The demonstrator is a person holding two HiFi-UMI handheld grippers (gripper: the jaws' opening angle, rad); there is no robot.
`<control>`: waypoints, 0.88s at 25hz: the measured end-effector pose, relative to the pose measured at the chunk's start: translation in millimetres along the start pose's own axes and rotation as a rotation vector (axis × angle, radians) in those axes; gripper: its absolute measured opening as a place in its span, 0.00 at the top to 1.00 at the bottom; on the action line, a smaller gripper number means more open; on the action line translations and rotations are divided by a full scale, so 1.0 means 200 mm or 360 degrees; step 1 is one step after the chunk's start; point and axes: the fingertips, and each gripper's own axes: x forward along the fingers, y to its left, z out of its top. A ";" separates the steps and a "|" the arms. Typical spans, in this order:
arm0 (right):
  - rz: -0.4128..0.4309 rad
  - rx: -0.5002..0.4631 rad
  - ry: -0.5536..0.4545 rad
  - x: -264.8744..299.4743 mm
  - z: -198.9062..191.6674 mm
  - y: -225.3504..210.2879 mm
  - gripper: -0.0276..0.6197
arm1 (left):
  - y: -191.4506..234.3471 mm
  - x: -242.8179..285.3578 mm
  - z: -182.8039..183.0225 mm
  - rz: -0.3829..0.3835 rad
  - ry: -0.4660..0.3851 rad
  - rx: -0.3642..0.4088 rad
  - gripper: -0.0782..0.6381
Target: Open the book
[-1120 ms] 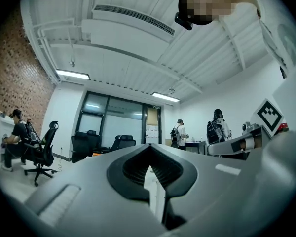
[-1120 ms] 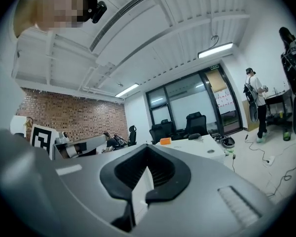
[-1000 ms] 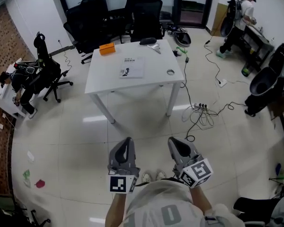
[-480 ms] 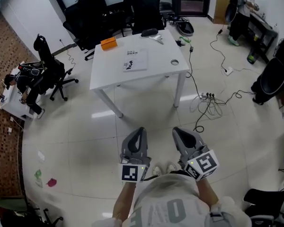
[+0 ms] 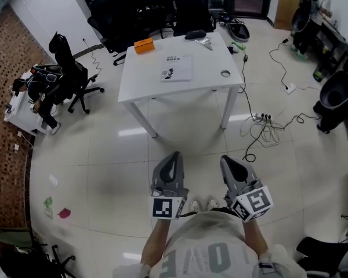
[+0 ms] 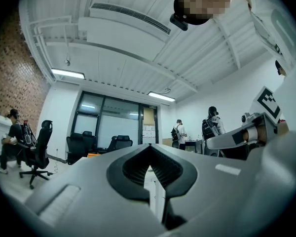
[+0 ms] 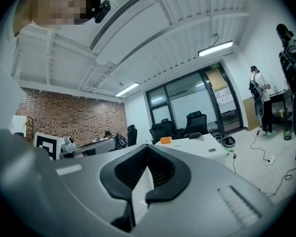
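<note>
Book (image 5: 177, 68) lies closed on white table (image 5: 209, 84), well ahead of both grippers. Left gripper (image 5: 169, 165) and right gripper (image 5: 234, 168): jaws together, nothing held.

The white table (image 5: 146, 79) with the book (image 5: 177, 68) now sits higher and further right in the head view
</note>
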 end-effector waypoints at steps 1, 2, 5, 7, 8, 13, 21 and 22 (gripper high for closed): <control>-0.0002 -0.0001 -0.0003 0.00 0.00 -0.01 0.95 | 0.01 0.00 0.00 0.0010 0.0002 0.0003 0.87; -0.0002 -0.0003 -0.0004 0.01 0.00 -0.01 0.95 | 0.01 0.00 0.00 0.0022 0.0002 0.0004 0.87; -0.0001 -0.0010 -0.0003 0.02 0.00 -0.02 0.95 | 0.03 -0.01 0.01 0.0055 -0.0004 -0.0001 0.87; 0.0003 -0.0005 0.0002 0.01 -0.03 -0.02 0.95 | 0.03 -0.02 0.01 0.0068 -0.0001 0.0003 0.87; 0.0007 0.0000 0.0008 0.01 -0.04 -0.03 0.95 | 0.03 -0.02 0.01 0.0072 0.0000 0.0006 0.87; 0.0026 0.0015 0.0037 0.00 -0.06 -0.02 0.95 | 0.03 -0.01 0.02 0.0086 0.0009 0.0007 0.87; 0.0034 0.0021 0.0033 0.00 -0.06 -0.04 0.95 | 0.00 0.00 0.00 0.0074 0.0024 0.0011 0.87; 0.0035 0.0025 0.0034 0.00 -0.06 -0.04 0.95 | 0.00 0.00 0.00 0.0075 0.0028 0.0011 0.87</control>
